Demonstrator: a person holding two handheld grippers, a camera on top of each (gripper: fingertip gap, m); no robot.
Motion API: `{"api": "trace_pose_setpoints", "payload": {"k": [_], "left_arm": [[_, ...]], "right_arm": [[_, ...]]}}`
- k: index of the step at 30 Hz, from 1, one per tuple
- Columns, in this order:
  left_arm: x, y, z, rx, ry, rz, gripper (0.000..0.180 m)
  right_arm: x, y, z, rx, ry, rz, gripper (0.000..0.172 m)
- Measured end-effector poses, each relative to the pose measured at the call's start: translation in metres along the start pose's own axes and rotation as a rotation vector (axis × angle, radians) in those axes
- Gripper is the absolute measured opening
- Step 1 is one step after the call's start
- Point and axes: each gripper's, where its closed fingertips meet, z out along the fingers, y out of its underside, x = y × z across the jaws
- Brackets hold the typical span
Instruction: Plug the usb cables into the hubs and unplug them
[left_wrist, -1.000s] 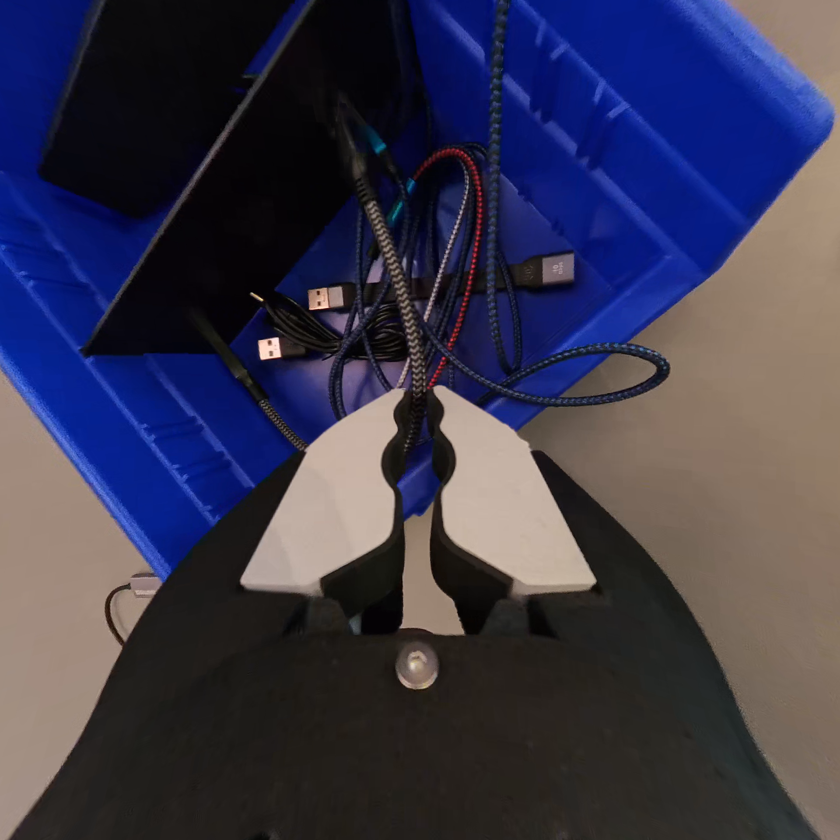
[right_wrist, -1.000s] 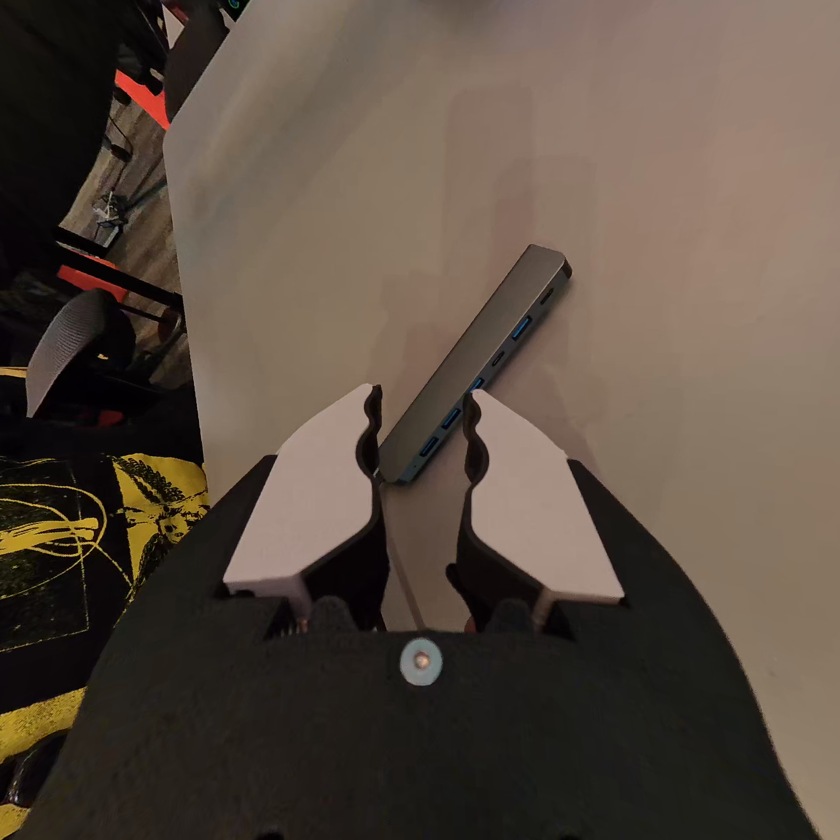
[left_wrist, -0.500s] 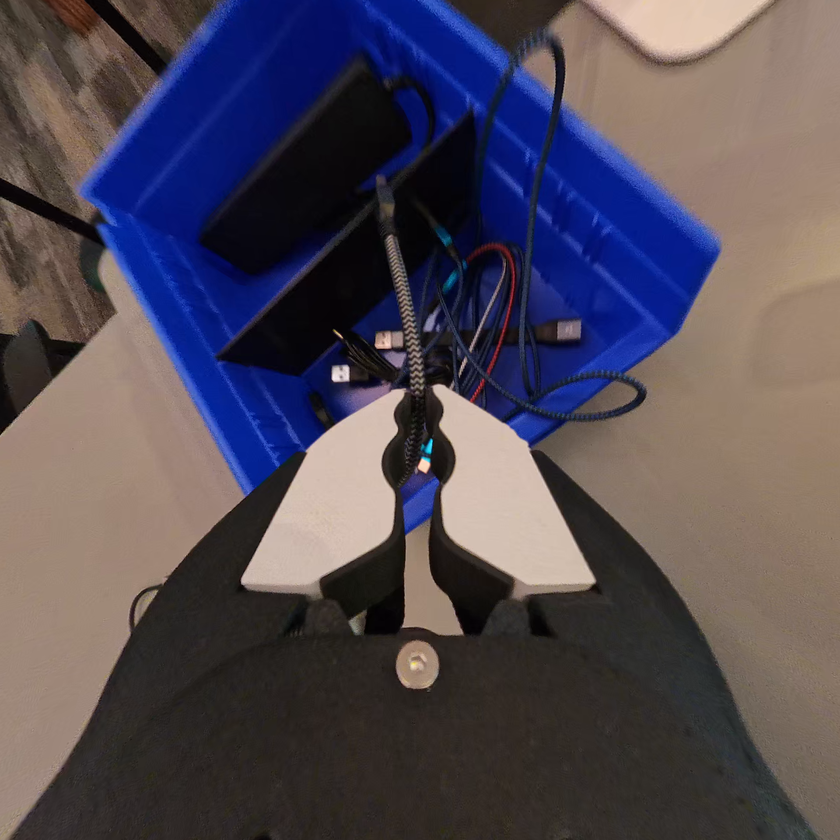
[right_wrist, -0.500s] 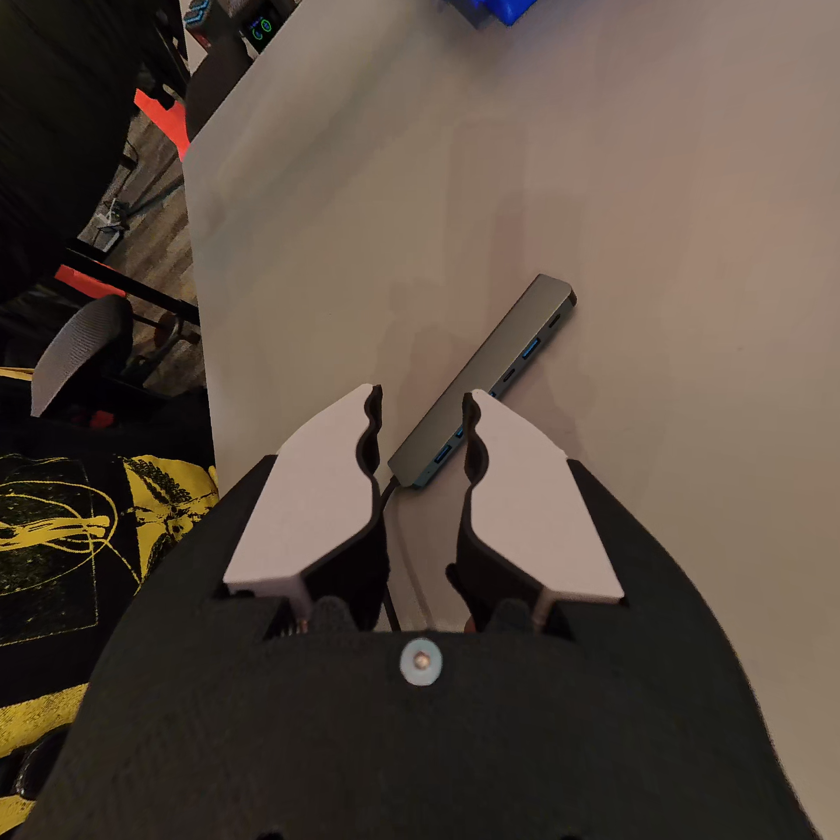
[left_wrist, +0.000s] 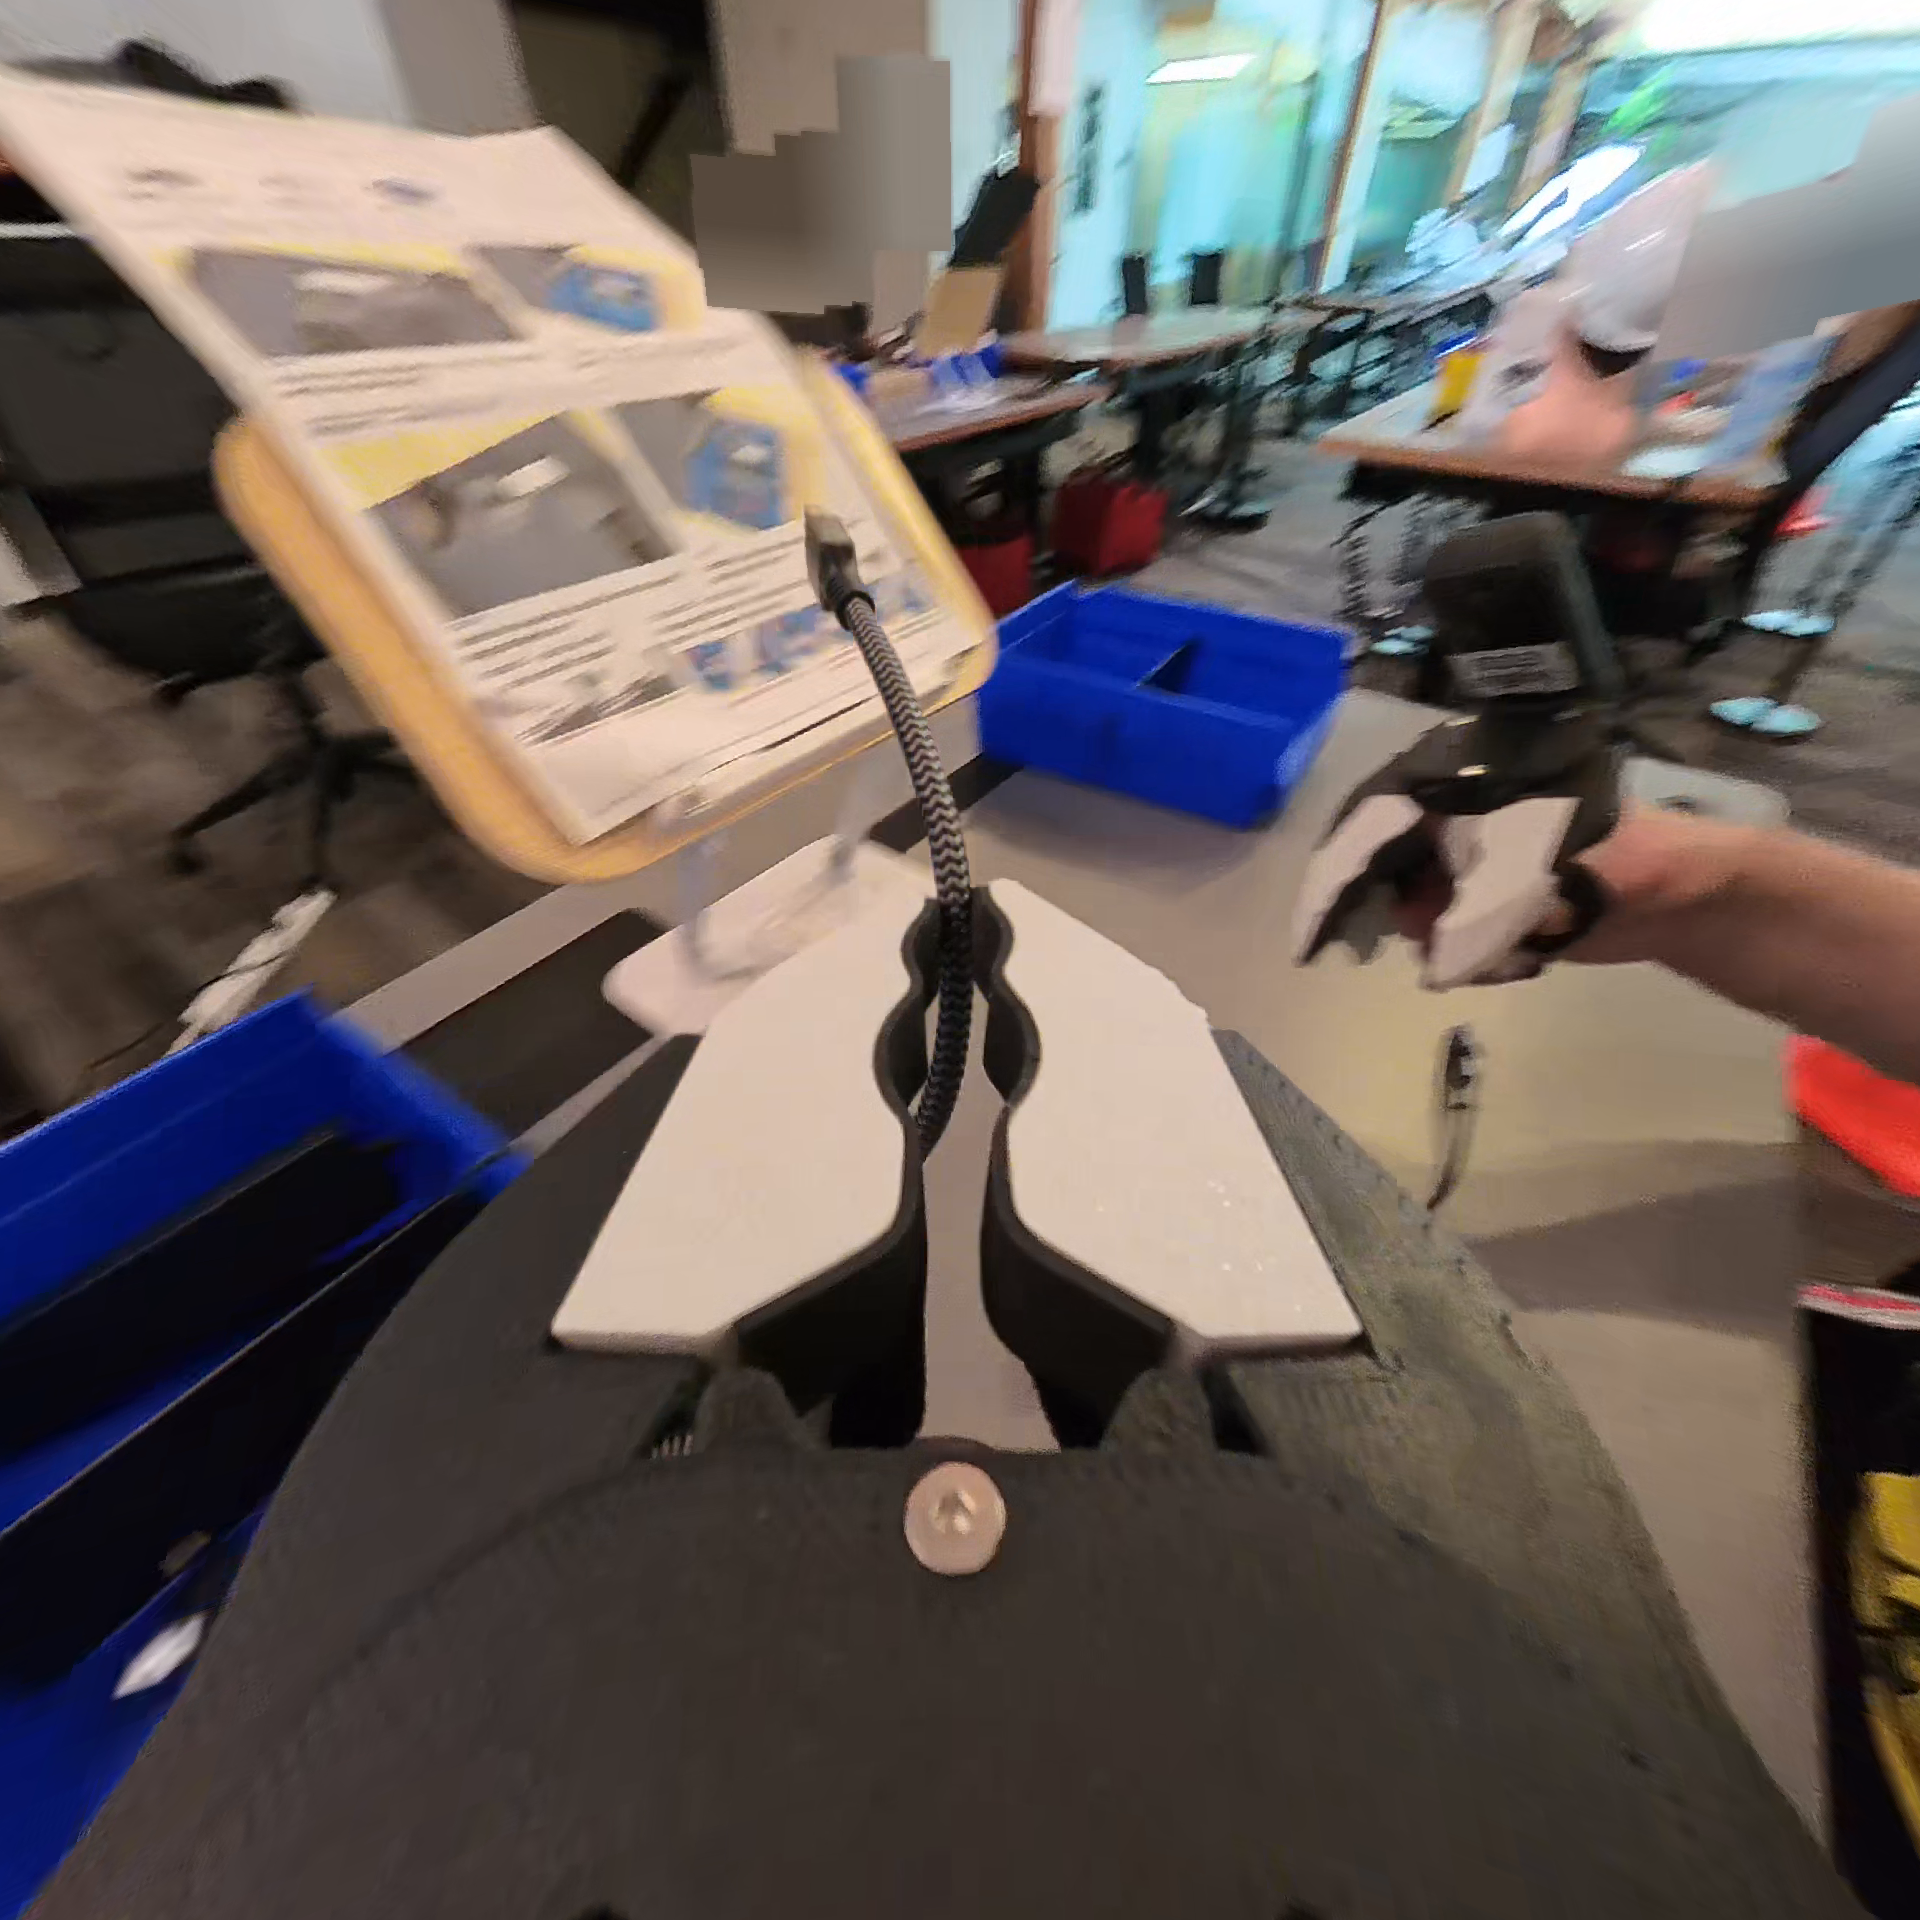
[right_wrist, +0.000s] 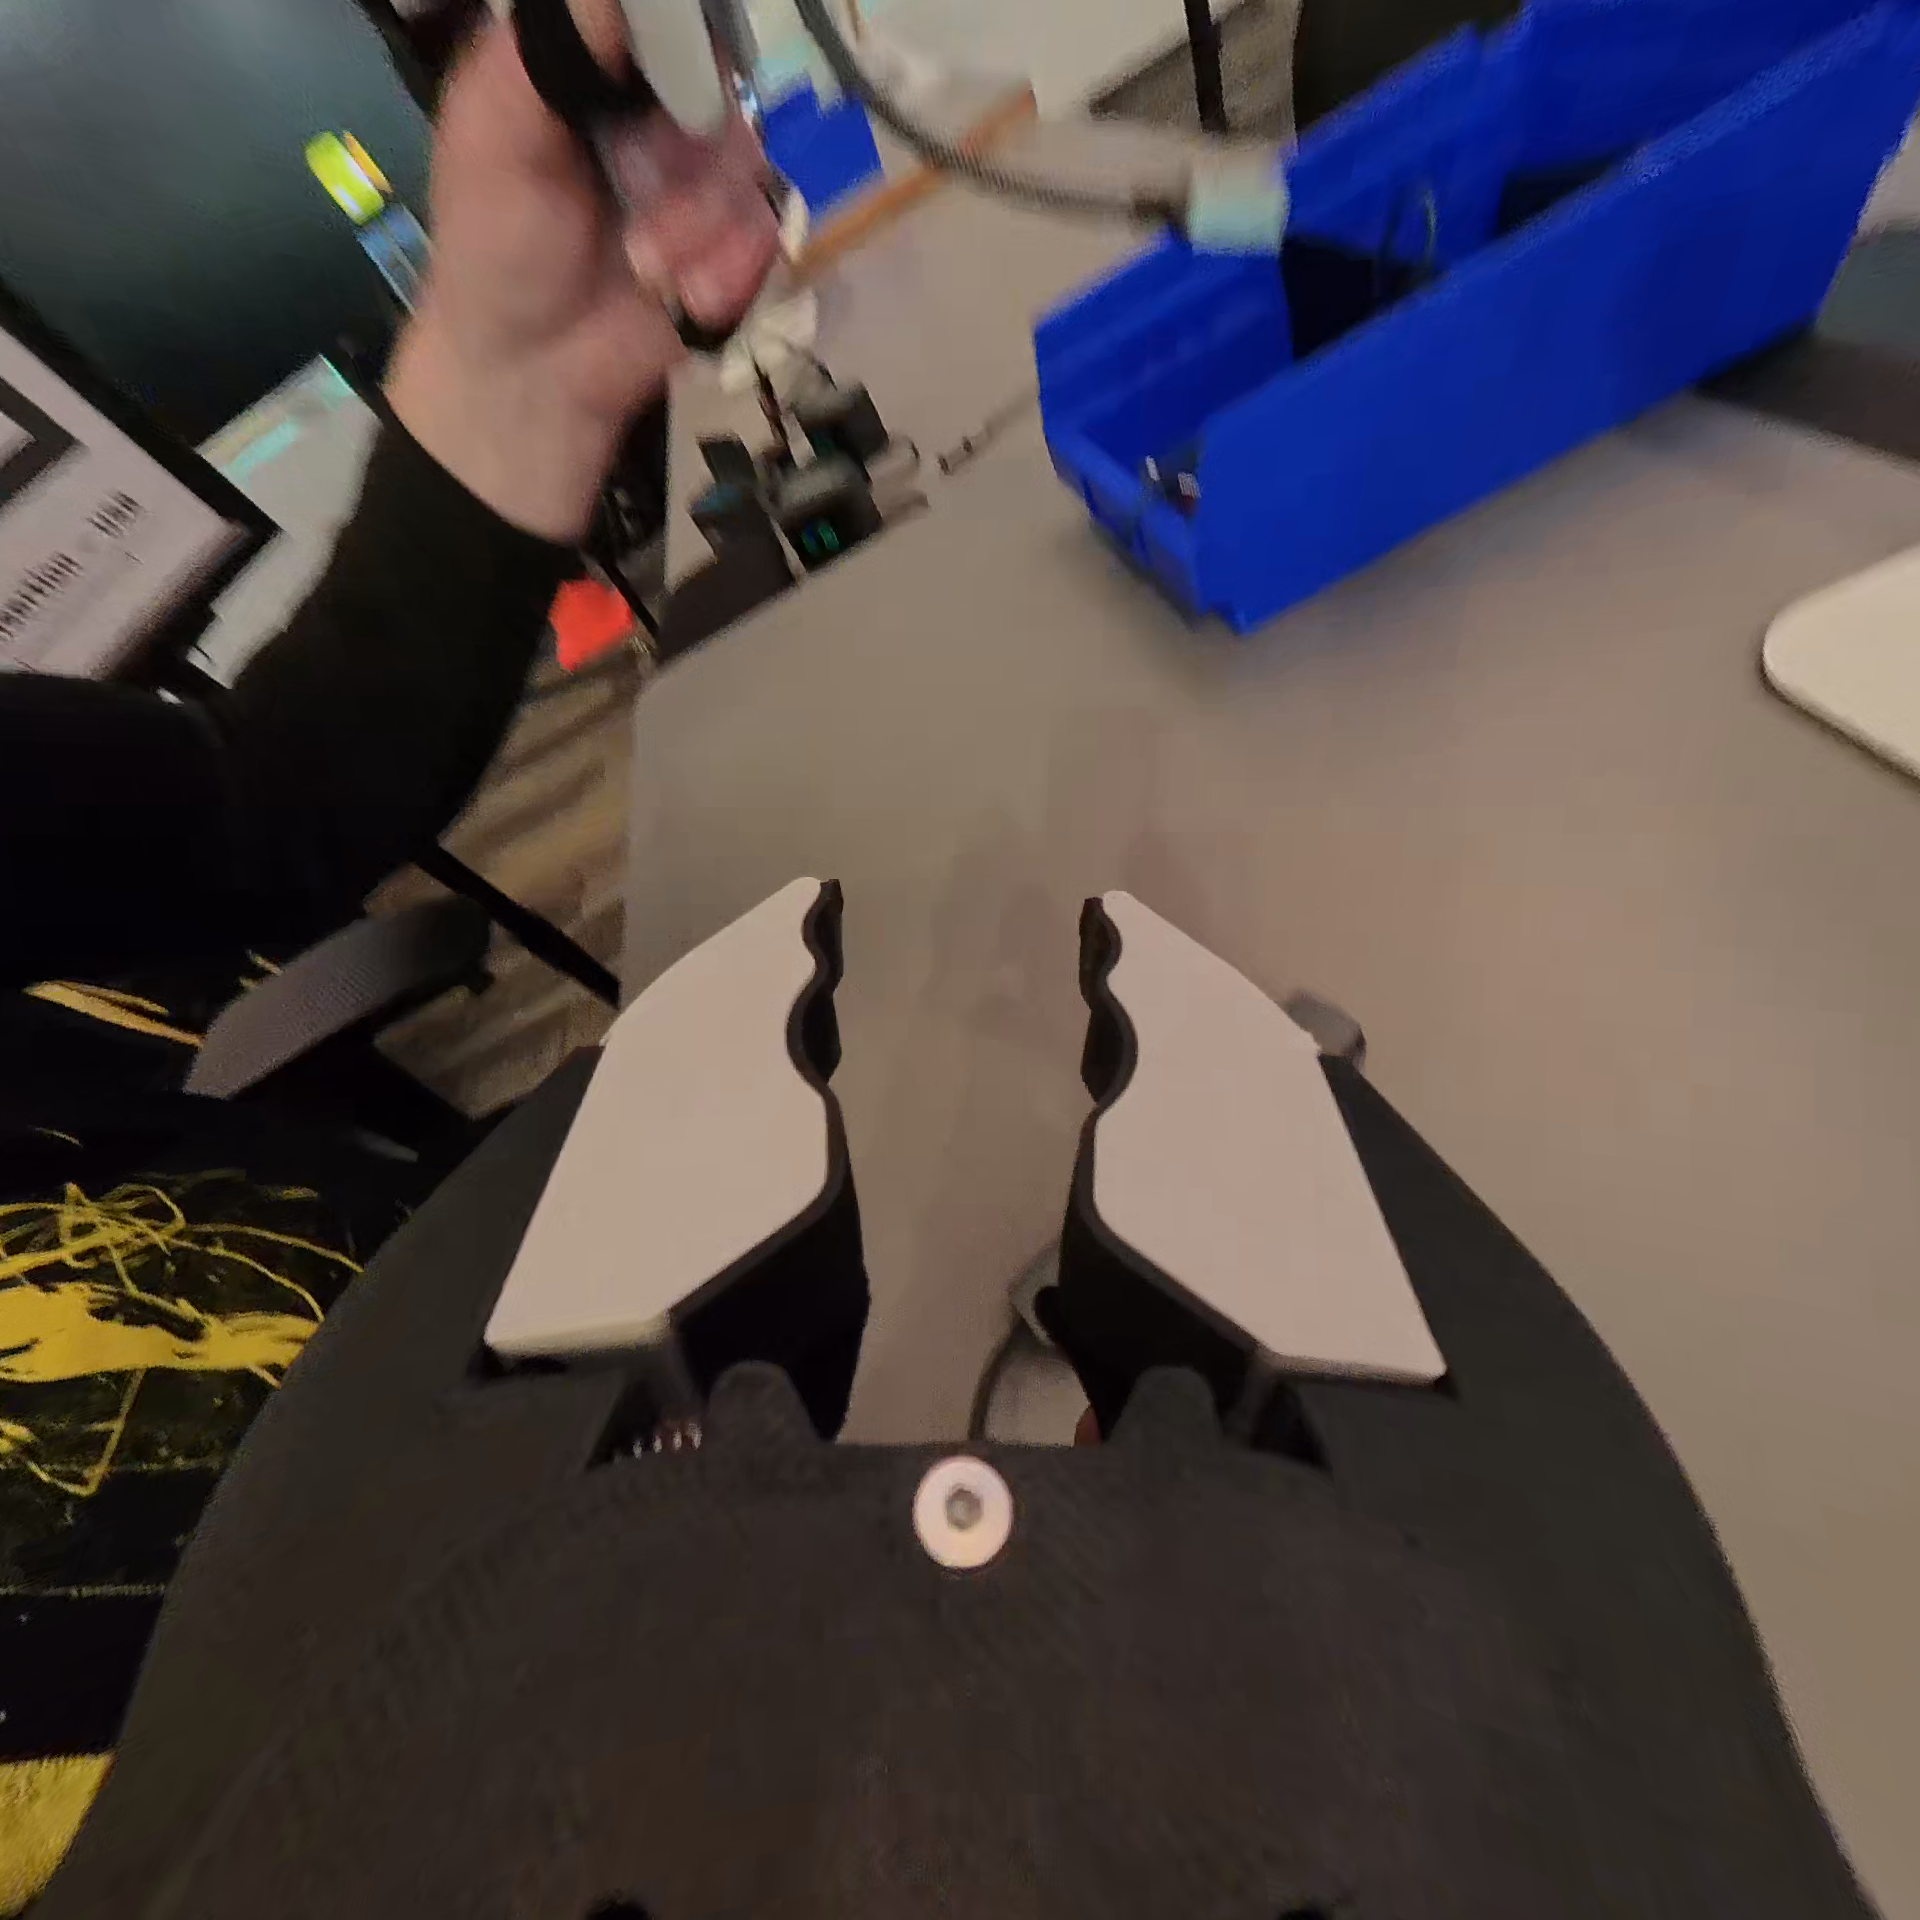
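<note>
My left gripper (left_wrist: 954, 920) is shut on a black-and-white braided USB cable (left_wrist: 914, 748). The cable stands up from the fingertips, with its dark plug (left_wrist: 831, 551) in the air. In the right wrist view this gripper (right_wrist: 665, 62) is a blur at the top left, held high by a hand. My right gripper (right_wrist: 961, 914) is open and empty, low over the grey table (right_wrist: 1455, 831). It also shows in the left wrist view (left_wrist: 1444, 904). Only a grey corner of the hub (right_wrist: 1320, 1016) shows beside its right finger.
A blue bin (right_wrist: 1455, 343) holding cables stands at the back of the table, and shows at the lower left in the left wrist view (left_wrist: 208, 1143). A second blue bin (left_wrist: 1164, 707) stands farther off. A stand with printed sheets (left_wrist: 499, 499) rises on a white base (left_wrist: 769, 935). Spacing between my two grippers at the tips: around 25 cm.
My left gripper lifted the braided cable out of the blue bin and swung up and away. My right gripper's jaws opened wider and it moved forward over the hub, which is now mostly hidden.
</note>
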Motion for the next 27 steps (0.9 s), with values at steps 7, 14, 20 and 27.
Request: {"api": "trace_pose_setpoints", "payload": {"k": [7, 14, 20, 27], "left_arm": [[0.127, -0.003, 0.081, 0.109, 0.382, -0.09, 0.005], [0.195, 0.036, 0.139, 0.135, 0.585, -0.231, 0.005], [0.198, 0.058, 0.157, 0.066, 0.569, -0.259, 0.013], [0.158, 0.124, 0.152, -0.232, 0.313, -0.106, 0.035]], "right_arm": [[-0.035, -0.072, -0.039, 0.402, -0.094, -0.008, 0.058], [-0.022, -0.083, -0.08, 0.501, -0.069, 0.031, 0.02], [-0.009, -0.066, -0.082, 0.389, -0.08, 0.063, 0.003], [0.042, 0.032, -0.07, -0.185, 0.073, 0.13, 0.003]]}}
